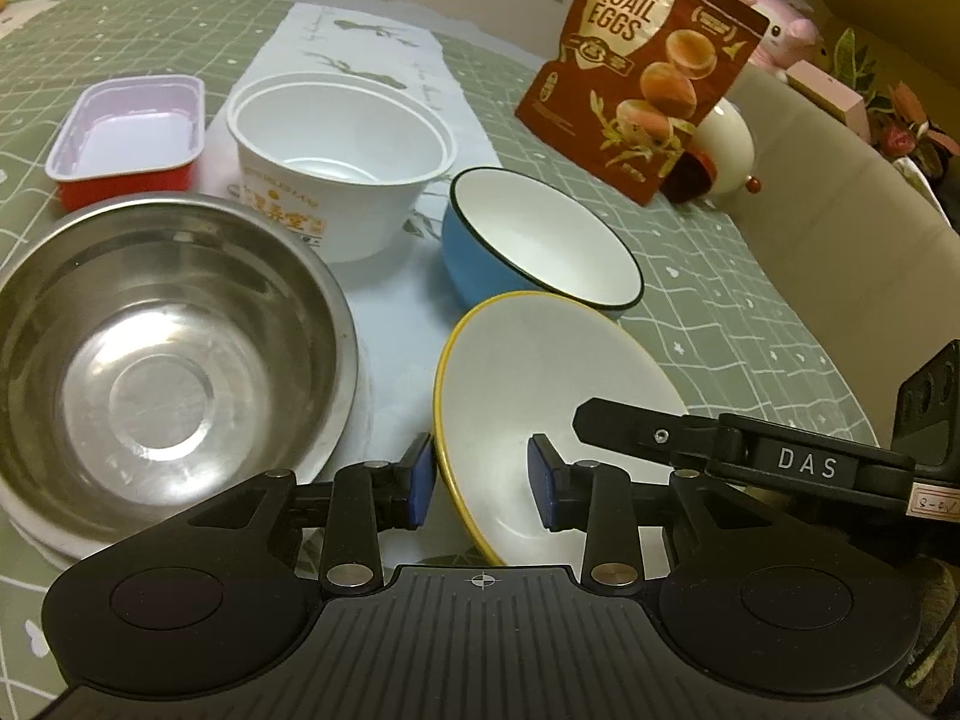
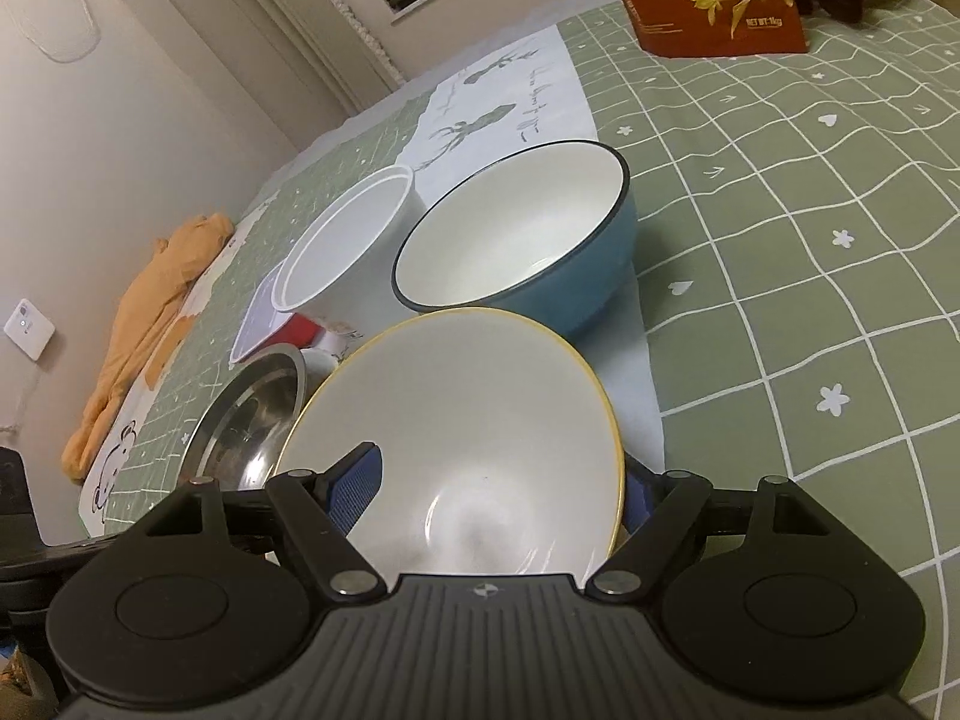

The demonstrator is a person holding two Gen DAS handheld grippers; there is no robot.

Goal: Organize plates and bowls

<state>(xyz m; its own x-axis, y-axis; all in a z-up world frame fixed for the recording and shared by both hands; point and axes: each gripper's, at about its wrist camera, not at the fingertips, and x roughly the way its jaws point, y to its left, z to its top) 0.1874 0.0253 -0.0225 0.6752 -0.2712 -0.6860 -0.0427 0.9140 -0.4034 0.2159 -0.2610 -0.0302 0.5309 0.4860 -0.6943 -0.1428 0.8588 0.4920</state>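
Bowls crowd a desk [image 1: 750,300] under a green checked cloth. Largest is a steel bowl [image 1: 162,360] at near left, seated on a white dish [image 1: 54,534]. Behind it stands a white plastic tub [image 1: 342,180], apparently two nested. To its right is a blue bowl [image 1: 480,258] with a white inside and a dark rim. Nearest the cameras, and just in front of the blue one, a yellow-rimmed bowl [image 1: 540,372] sits tilted, with its open face turned up and away. A small red tray [image 1: 129,138] lies at far left, and a quail-egg pouch [image 1: 636,72] stands at far right.

Both tools work the yellow-rimmed bowl. The left tool [image 1: 481,480] straddles its near-left rim with jaws spread, one blue pad outside the wall and one inside, neither visibly pressing. The right tool [image 2: 495,492] also stands spread, one pad over the inside and the other behind the right rim. What props the tilt cannot be told.

The bowl looks like glazed ceramic or enamel, so it is likely stiff, smooth and moderately heavy. It may slip between rubber pads and chip if knocked against its neighbour. The best hold seems to be a pinch across the thin wall just below the rim. It looks small enough to nest in the blue bowl.
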